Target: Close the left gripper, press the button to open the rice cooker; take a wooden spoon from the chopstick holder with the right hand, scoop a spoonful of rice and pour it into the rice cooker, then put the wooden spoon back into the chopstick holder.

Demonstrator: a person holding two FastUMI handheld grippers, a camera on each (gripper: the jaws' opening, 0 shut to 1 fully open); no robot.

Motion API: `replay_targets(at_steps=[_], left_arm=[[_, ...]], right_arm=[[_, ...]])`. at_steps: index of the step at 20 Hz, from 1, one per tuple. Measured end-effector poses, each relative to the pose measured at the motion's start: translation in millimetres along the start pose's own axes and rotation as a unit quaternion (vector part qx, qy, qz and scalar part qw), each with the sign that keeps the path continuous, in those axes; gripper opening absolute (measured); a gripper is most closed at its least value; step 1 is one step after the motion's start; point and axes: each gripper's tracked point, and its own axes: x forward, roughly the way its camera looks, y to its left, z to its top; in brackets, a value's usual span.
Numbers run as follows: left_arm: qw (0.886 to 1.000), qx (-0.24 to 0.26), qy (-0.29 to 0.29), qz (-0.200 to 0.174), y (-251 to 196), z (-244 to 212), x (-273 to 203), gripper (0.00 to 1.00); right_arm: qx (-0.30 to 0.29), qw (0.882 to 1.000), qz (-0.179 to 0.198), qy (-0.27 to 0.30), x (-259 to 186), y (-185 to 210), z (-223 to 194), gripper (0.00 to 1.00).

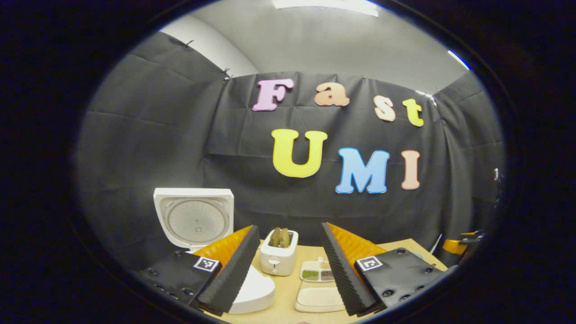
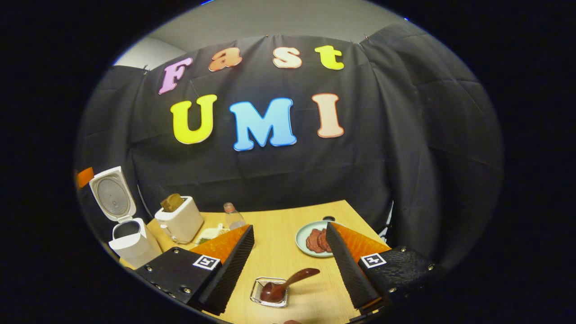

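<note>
Jaws spread wide on both grippers, nothing between the fingers of either.

Right gripper (image 2: pixel 288 265) in the right gripper view: fingers rising from 7 and 5 o'clock over the wooden table (image 2: pixel 288 225). Between and just below the fingertips, at 6 o'clock, a small clear dish (image 2: pixel 269 292) with the wooden spoon (image 2: pixel 285 283) resting in it, bowl down in the dish, handle slanting up toward 2 o'clock, apart from both fingers. No chopstick holder to be made out for certain.

Rice cooker (image 2: pixel 130 240) at 8 o'clock in that view, well apart from the jaws, lid (image 2: pixel 112 193) standing upright and open, inner pot showing dark. Just to its right a white toaster (image 2: pixel 180 220) with bread in the slots, then a small bottle (image 2: pixel 233 217) behind the left fingertip. Plate (image 2: pixel 303 238) with dark reddish slices at 5 o'clock of the table's middle, partly behind the right finger.

Left gripper (image 1: pixel 288 252) in the left gripper view: fingers parted, raised above the table. Rice cooker (image 1: pixel 254 292) at 7 o'clock, body partly hidden behind the left finger, lid (image 1: pixel 193 218) up. Toaster (image 1: pixel 279 254) between the fingertips, farther back. Below it a divided tray (image 1: pixel 317 273) of small grains and a pale flat dish (image 1: pixel 319 299) at 6 o'clock.
</note>
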Motion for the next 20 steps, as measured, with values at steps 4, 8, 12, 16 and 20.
replay_targets(at_steps=[4,8,12,16,20], left_arm=[[1.000,0.005,0.011,-0.005,-8.0,-7.0,-4.1,0.96],[1.000,-0.008,0.018,-0.004,-16.9,-14.7,-4.8,0.95],[0.999,-0.021,0.035,0.008,-15.3,-25.5,-5.1,0.95],[0.999,-0.002,0.040,0.007,-14.7,-27.9,-3.0,0.96],[0.999,-0.002,0.042,-0.004,-13.0,-28.9,5.0,0.94]], right_arm=[[0.026,0.998,-0.003,0.052,22.0,-14.3,-43.1,0.98],[0.073,0.993,0.009,0.096,44.7,-18.0,-81.5,0.98],[0.113,0.985,0.020,0.129,64.8,-12.2,-110.0,0.98],[0.125,0.982,0.025,0.139,77.6,-7.5,-120.7,0.91],[0.137,0.981,0.036,0.136,81.5,2.1,-121.9,0.58]])
